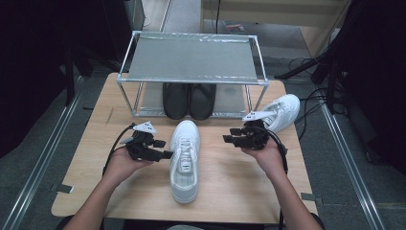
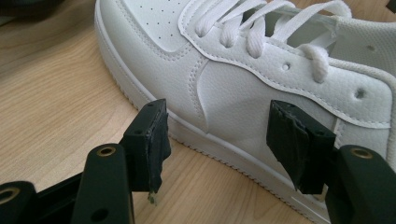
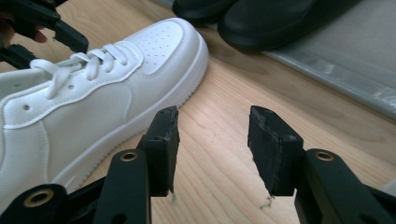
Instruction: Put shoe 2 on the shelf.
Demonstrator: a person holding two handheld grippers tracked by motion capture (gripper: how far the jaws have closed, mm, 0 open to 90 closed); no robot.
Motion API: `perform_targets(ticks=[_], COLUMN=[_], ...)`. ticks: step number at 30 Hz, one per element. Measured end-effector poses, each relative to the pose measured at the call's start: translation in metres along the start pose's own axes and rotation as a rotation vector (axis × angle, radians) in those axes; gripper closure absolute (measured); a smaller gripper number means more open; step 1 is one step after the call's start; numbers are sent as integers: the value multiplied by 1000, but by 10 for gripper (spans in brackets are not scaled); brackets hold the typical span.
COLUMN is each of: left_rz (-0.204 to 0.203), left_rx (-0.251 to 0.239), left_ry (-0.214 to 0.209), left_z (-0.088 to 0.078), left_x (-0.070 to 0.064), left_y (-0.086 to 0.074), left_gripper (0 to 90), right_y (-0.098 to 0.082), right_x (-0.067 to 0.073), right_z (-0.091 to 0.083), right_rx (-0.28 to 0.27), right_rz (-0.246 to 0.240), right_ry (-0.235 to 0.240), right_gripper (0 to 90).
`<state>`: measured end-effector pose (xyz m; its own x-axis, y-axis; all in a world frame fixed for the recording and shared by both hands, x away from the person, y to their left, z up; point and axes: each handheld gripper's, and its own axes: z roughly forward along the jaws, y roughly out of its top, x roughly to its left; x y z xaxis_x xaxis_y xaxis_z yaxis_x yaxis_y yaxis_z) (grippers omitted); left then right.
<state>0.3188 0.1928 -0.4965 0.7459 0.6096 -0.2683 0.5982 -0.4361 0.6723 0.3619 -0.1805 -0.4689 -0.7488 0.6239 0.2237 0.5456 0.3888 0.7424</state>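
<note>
Black shoes under the rack lie outside the left claw's view.

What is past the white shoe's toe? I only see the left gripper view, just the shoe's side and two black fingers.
Observer: Past the white shoe stands a metal rack with a pair of black shoes on its bottom shelf.
Operator: Is there another white shoe?
Observer: Yes, a second white shoe lies to the right of the rack.
Operator: Where's the other gripper?
Observer: The right gripper is across the white shoe, fingers open, touching nothing.
</note>
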Motion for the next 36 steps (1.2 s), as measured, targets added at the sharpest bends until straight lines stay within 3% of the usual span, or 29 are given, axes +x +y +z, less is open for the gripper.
perform_targets(ticks=[15,26,30,36], left_rz=[4,7,10,8], left_rx=[-7,1,8,16], left_ry=[-15,-20,-19,-19], left_z=[-1,1,1,2], left_x=[-1,-1,-1,-1], left_y=[0,0,0,0], left_gripper=[386,386,386,385], right_y=[21,21,12,-1], right_x=[-36,-61,-72,-83], right_z=[-32,-54,-51,-33], right_rx=[-8,-18,6,75], right_rz=[12,53,75,108], right_ry=[-83,-157,-167,-180], right_gripper=[561,566,565,568])
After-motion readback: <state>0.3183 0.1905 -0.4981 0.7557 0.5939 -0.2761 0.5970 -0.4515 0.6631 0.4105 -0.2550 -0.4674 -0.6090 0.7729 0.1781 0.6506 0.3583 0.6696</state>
